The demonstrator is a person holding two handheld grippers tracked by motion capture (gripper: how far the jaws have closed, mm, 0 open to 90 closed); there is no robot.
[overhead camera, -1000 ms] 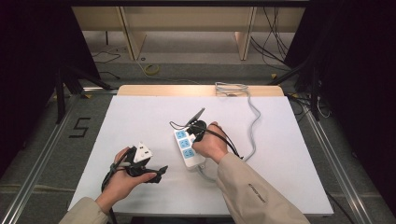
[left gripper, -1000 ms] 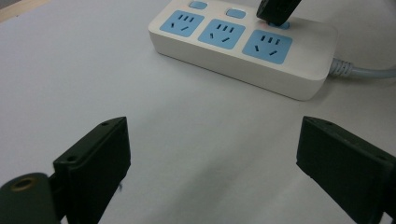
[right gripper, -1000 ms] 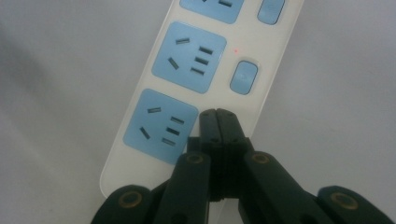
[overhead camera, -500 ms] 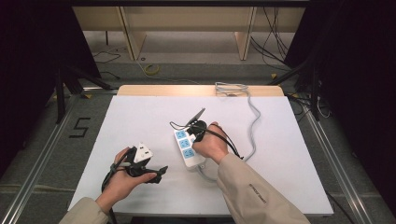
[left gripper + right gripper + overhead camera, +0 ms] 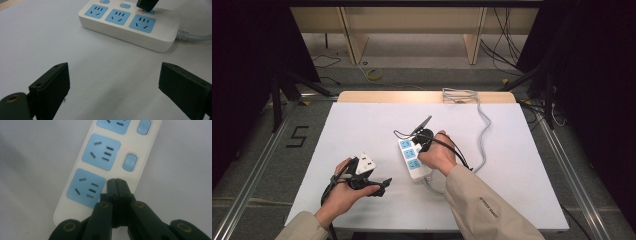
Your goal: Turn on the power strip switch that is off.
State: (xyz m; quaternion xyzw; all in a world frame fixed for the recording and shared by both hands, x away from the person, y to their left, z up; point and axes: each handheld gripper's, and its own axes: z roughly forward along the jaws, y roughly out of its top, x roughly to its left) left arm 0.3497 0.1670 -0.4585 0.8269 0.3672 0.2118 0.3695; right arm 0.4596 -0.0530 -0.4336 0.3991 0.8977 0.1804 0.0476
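A white table (image 5: 362,125) carries a 3-socket power strip (image 5: 414,157) near its middle. The right gripper (image 5: 116,181) — jaws pressed together — tips onto the strip's end switch; the left gripper (image 5: 379,186) rests wide open nearby.

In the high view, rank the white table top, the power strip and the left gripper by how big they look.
1. Table top, far the largest.
2. and 3. Left gripper and power strip look about alike; hands cover parts of both, so I won't rank them.
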